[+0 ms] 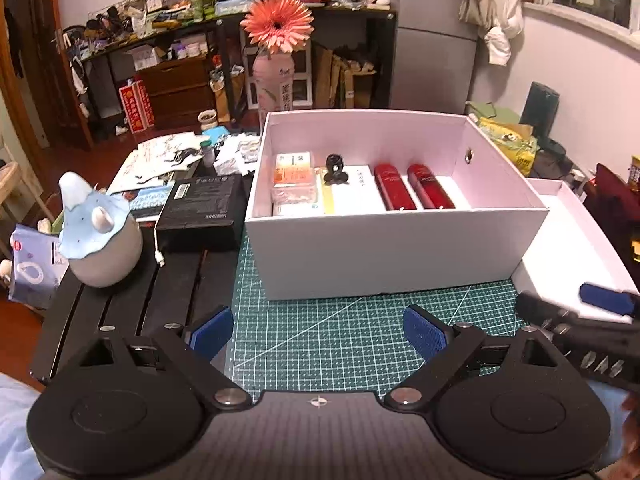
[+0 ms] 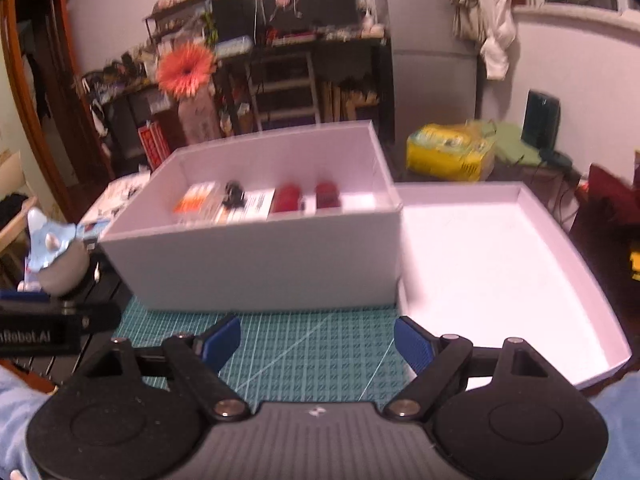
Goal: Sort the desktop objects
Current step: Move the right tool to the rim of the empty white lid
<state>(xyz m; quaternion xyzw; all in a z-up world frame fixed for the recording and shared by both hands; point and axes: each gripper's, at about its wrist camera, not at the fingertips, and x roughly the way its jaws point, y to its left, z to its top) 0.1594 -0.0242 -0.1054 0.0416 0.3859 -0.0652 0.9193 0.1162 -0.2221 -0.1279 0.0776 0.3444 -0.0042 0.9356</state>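
At the bottom of each view, the left gripper (image 1: 318, 336) and right gripper (image 2: 317, 342) hover with jaws wide and nothing between them, above the green gridded cutting mat (image 1: 340, 332). Mid-frame, the white cardboard box (image 1: 392, 248) holds two red cylindrical bottles (image 1: 414, 192), small packets (image 1: 294, 184) and a black clip (image 1: 335, 170). Its shallow white lid (image 2: 504, 264) lies just right.

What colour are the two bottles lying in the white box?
The two bottles are dark red; the left wrist view shows them best.

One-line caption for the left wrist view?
Open left hand-held gripper hovers above green cutting mat, facing white box holding two red bottles.
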